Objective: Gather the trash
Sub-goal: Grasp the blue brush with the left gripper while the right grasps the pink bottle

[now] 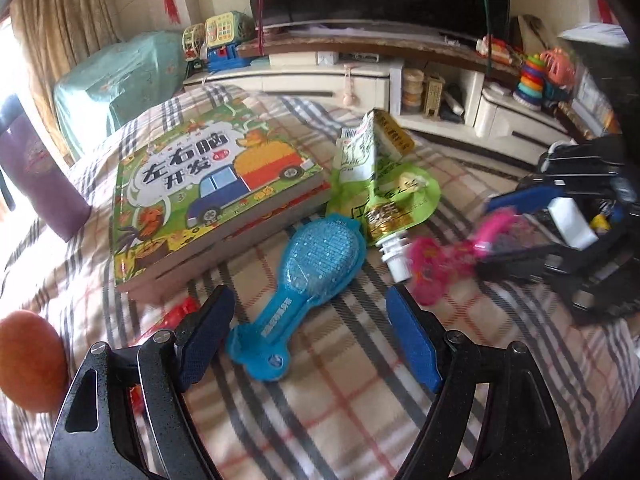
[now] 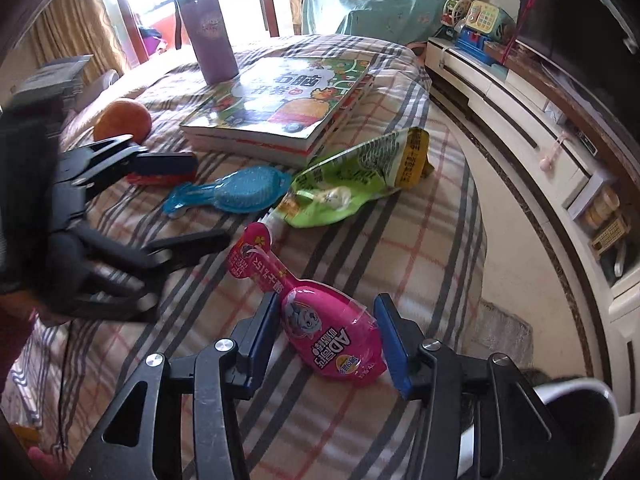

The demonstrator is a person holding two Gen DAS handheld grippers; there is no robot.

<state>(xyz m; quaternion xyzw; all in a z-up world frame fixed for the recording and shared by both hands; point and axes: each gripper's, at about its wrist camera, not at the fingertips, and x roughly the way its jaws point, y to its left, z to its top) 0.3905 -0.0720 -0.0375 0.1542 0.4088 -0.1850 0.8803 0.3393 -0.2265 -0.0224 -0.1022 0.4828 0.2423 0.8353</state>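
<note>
Right tool (image 2: 326, 338) straddles the pink plastic spoon-shaped candy wrapper (image 2: 320, 320) lying flat on the plaid cloth surface (image 2: 420, 248): jaws about half open, left pad at or touching the wrapper's edge, right pad with a visible gap, so not clamped on it. Wrapper's wide end sits between the pads, its narrow handle end points away toward the green stuff. Left tool (image 1: 308, 344) hangs wide open over the blue plastic spoon-shaped wrapper (image 1: 304, 280), nothing gripped; the wrapper's handle end lies between the blue pads, clear of both. In the right wrist view the left tool (image 2: 188, 200) comes in from the left, one finger (image 2: 164, 164) just beside a red crumpled wrapper (image 2: 160, 178), the other down near the pink wrapper's handle. Crumpled green foil spout pouch (image 1: 384, 184) lies just past the blue wrapper, white spout (image 1: 394, 258) pointing toward the camera, its top edge propped up. It touches the corner of the stack of green-covered children's books (image 1: 208, 200), which lies flat on the cloth. Orange round fruit (image 2: 122, 120) sits beside the books, near the left tool. Purple cylindrical bottle (image 2: 210, 32) stands upright behind the books. From the left wrist view the right tool (image 1: 532, 236) is blurred at the right with the pink wrapper under it. White low TV cabinet (image 1: 320, 76) runs along the far side, toys on top.
</note>
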